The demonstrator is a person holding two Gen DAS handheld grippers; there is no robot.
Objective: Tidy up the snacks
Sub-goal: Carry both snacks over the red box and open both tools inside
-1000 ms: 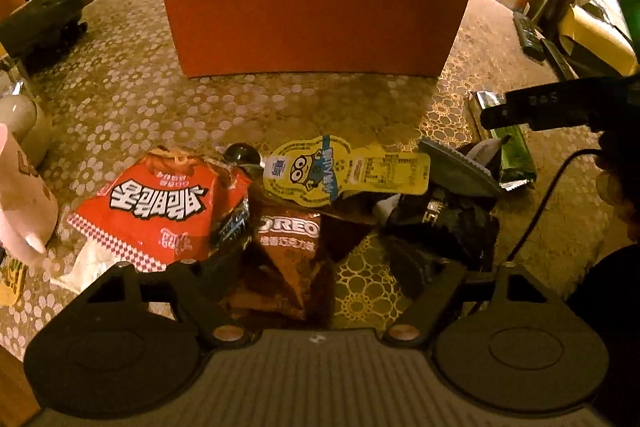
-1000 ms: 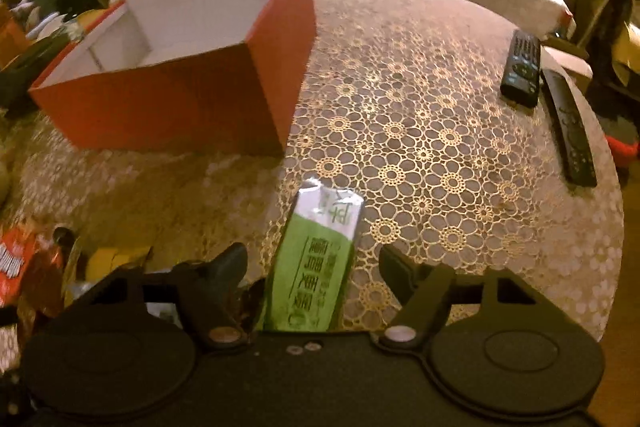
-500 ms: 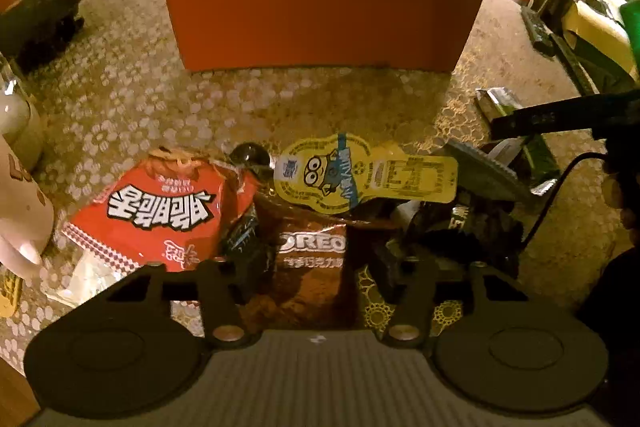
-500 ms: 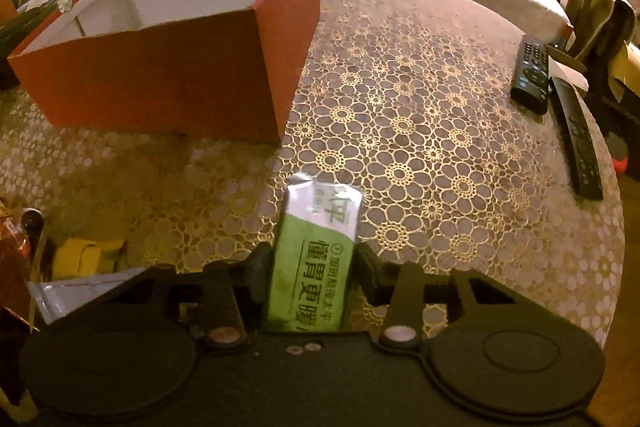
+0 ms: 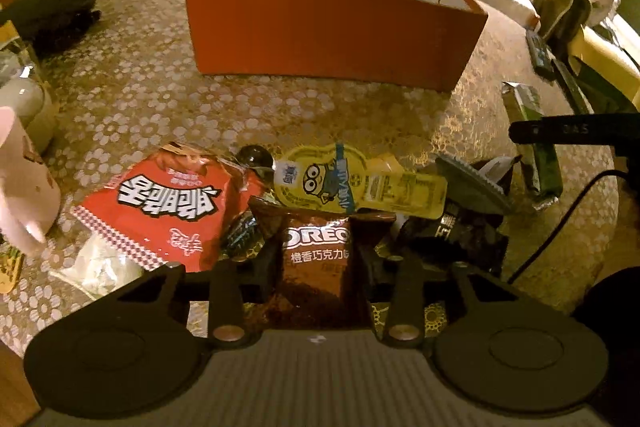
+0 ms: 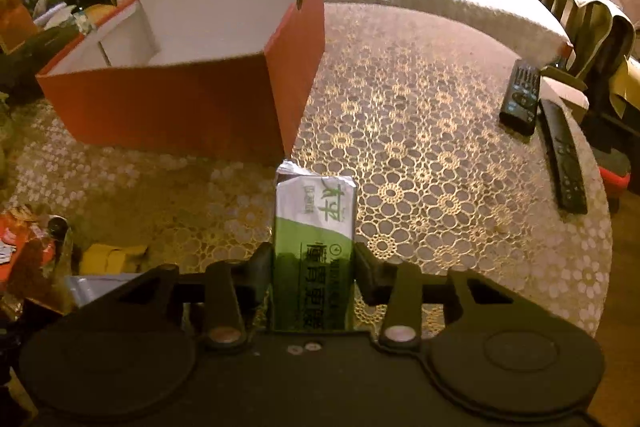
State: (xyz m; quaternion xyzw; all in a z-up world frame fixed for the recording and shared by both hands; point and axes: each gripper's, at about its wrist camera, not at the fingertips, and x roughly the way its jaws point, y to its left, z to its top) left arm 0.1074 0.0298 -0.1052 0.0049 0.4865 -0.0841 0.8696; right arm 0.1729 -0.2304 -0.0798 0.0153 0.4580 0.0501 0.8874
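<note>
A dim, warm-lit living room: a round desk under a gold lace-patterned cloth, a sofa behind it and two remote controls near its right edge. An open orange box with a white inside stands toward the far side of the desk, apparently empty.

The left gripper has just been closing, and its fingers now press on both sides of a brown Oreo packet at the near edge of the snack pile. Against it lie a red chip bag on the left, a yellow cartoon pouch behind and dark wrappers on the right.

The right gripper is clamped on a green and white packet, its jaws having just closed; the packet sticks out forward above the cloth, near the box's corner.

Both packets look light and soft. The Oreo packet is a crinkly, glossy foil pillow, brown with white lettering, and probably holds brittle biscuits, so a gentle squeeze across its middle seems wiser than a hard pinch; the film may be slippery. The green packet looks flat and somewhat stiffer, with a crimped white end and dark print on green. Held across its narrow width near the back end, it could droop or swing, so a grip nearer its middle would likely carry it more steadily to the box.
</note>
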